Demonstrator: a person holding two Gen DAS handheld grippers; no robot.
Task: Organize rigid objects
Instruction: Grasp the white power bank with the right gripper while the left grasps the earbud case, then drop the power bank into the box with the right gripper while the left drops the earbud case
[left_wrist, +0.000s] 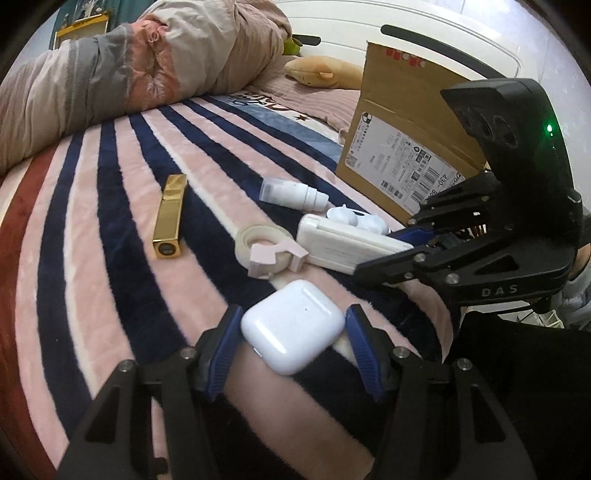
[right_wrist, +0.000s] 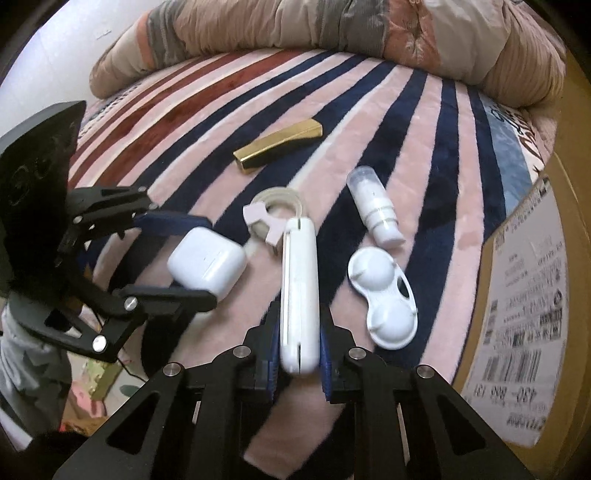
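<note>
Near the bed's (left_wrist: 122, 206) front edge, the left gripper (left_wrist: 291, 328) is bracketing the earbud case (left_wrist: 291, 325), jaws apart; the right gripper (right_wrist: 298, 343) is clamping the flat white case (right_wrist: 299, 288) for boxing.

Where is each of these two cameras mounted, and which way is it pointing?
Left wrist: sits on the left gripper, looking along its fingers at the white earbud case between them; the right gripper shows opposite.
Right wrist: sits on the right gripper, looking along the flat white case it clamps; the left gripper shows.
Shared: striped blanket, gold bar, tape dispenser, cardboard box.
</note>
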